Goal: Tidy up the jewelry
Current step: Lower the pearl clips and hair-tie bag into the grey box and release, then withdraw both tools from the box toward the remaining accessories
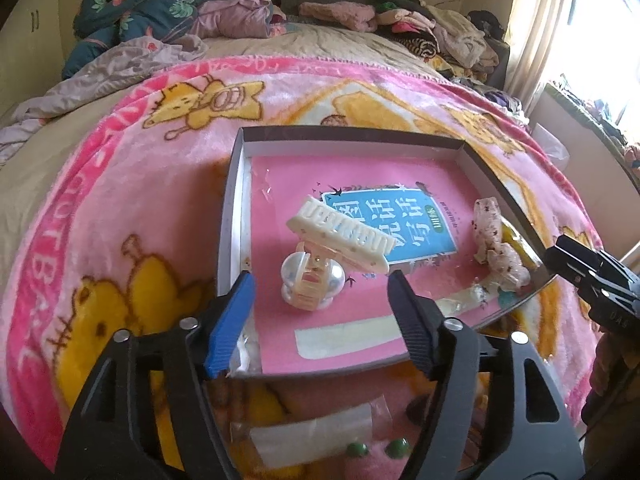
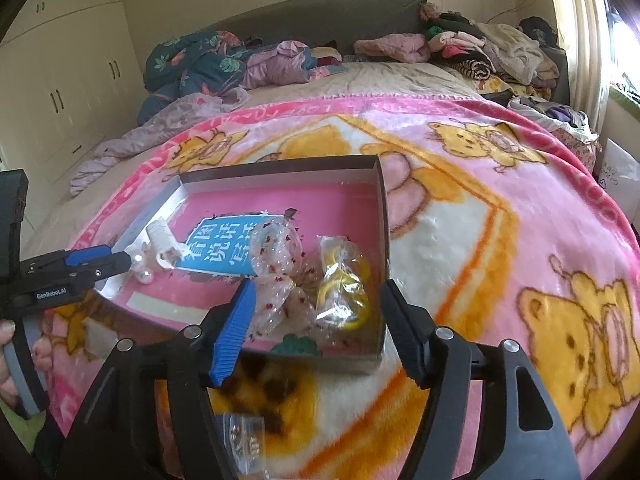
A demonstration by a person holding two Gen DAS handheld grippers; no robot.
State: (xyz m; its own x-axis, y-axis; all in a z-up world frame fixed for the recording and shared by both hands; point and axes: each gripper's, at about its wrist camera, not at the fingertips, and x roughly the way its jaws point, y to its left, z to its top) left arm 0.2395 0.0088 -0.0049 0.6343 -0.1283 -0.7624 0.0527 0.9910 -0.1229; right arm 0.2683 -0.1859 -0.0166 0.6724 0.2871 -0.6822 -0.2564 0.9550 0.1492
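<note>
A shallow box [image 1: 234, 208] with a pink book as its floor lies on the pink bear-print blanket [image 1: 100, 184] spread over the bed. Near the box's left wall lies a cream hair claw clip [image 1: 340, 236], tipped on its side: its toothed bar runs slantwise from upper left to lower right, and its pearl-like round ends [image 1: 292, 276] face the box's near edge. The left gripper [image 1: 320, 292] hangs over that near edge, tongs spread wide and bare, the clip just beyond the tips. Toward the box's right wall lie a dotted sheer bow [image 2: 280, 280] and a clear packet of yellow rings [image 2: 344, 288]. The right gripper [image 2: 316, 308] stands wide there, pads clear of both.
</note>
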